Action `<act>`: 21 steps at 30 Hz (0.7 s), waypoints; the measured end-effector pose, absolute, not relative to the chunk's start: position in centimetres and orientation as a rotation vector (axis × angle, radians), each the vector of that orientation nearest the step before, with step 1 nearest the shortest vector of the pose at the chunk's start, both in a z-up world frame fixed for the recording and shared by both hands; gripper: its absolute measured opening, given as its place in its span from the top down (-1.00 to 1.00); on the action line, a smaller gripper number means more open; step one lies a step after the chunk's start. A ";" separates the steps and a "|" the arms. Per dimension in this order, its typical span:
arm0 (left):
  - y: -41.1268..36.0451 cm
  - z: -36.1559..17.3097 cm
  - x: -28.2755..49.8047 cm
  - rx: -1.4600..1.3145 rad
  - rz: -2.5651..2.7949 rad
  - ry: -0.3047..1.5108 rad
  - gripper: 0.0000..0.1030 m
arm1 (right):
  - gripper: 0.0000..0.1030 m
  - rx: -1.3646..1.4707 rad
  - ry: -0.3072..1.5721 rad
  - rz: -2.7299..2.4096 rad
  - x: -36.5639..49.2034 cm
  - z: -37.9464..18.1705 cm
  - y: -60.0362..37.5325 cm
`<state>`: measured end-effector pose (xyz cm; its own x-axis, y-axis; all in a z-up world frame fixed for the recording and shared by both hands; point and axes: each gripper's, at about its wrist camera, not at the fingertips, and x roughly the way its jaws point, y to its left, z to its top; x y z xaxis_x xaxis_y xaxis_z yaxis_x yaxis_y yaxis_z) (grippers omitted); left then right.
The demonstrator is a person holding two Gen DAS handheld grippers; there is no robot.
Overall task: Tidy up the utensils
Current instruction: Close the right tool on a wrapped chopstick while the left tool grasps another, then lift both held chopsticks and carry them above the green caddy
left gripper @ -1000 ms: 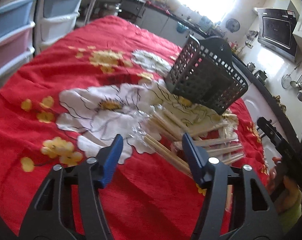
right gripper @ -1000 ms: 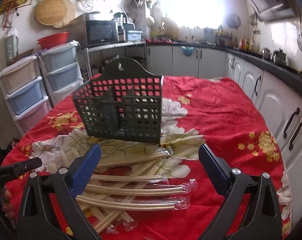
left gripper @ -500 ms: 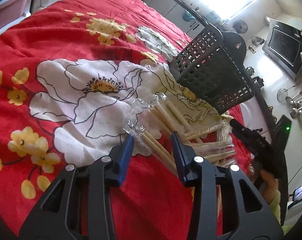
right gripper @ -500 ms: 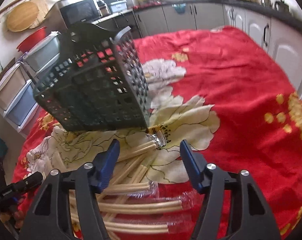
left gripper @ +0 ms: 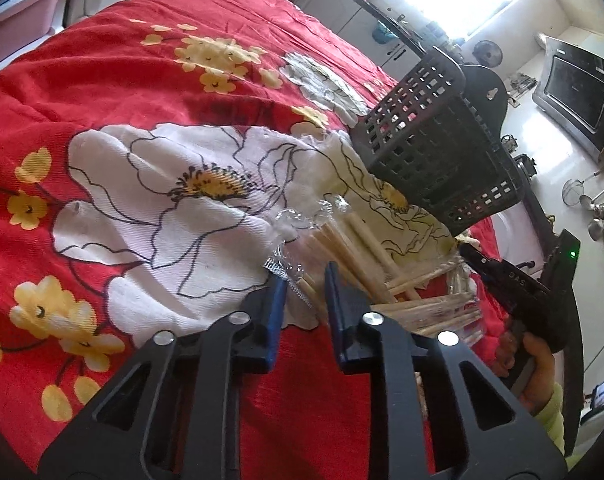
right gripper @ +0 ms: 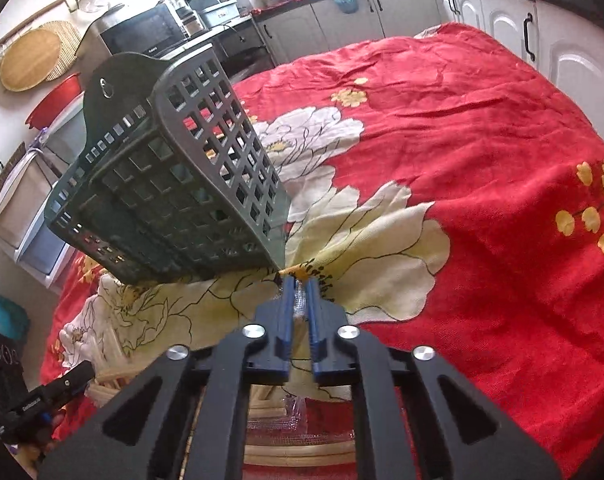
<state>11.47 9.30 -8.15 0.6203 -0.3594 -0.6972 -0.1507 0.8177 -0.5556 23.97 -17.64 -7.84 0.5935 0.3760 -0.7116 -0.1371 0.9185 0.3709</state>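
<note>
A pile of wrapped wooden chopsticks [left gripper: 382,276] lies on the red flowered cloth [left gripper: 150,80] in front of a dark perforated utensil basket [left gripper: 434,152] that leans tilted. My left gripper [left gripper: 304,292] is low over the near end of the pile. Its jaws are closing, and one wrapped pair [left gripper: 308,294] fills the gap between the blue pads. My right gripper [right gripper: 300,300] is shut on the clear wrapper end of another pair [right gripper: 299,322], just below the basket [right gripper: 174,184]. More chopsticks [right gripper: 294,452] lie under it.
A hand [left gripper: 536,360] holds the right gripper at the table's far right edge. Plastic drawers [right gripper: 34,200] stand left of the table, white cabinets [right gripper: 574,64] to its right. A microwave [right gripper: 142,36] and a counter lie behind. Bare cloth [right gripper: 482,160] spreads right of the basket.
Both grippers dropped toward the chopstick pile and their jaws narrowed. The right one went from wide open to shut on a wrapper end. The left one drew in around a wrapped pair.
</note>
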 end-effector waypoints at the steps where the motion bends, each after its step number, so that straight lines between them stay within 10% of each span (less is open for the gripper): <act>1: 9.4 -8.2 11.5 -0.622 -0.127 0.910 0.74 | 0.91 0.292 0.884 0.302 24.1 -7.8 -17.6; 21: 12.2 -5.3 10.4 -0.618 -0.111 0.780 0.94 | 0.97 0.153 0.638 0.405 18.9 0.1 -15.8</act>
<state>10.39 12.21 -5.32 0.7149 -0.3151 -0.6242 -0.1279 0.8187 -0.5597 18.89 -15.76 0.07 0.7286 0.4125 -0.5468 -0.3196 0.9108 0.2612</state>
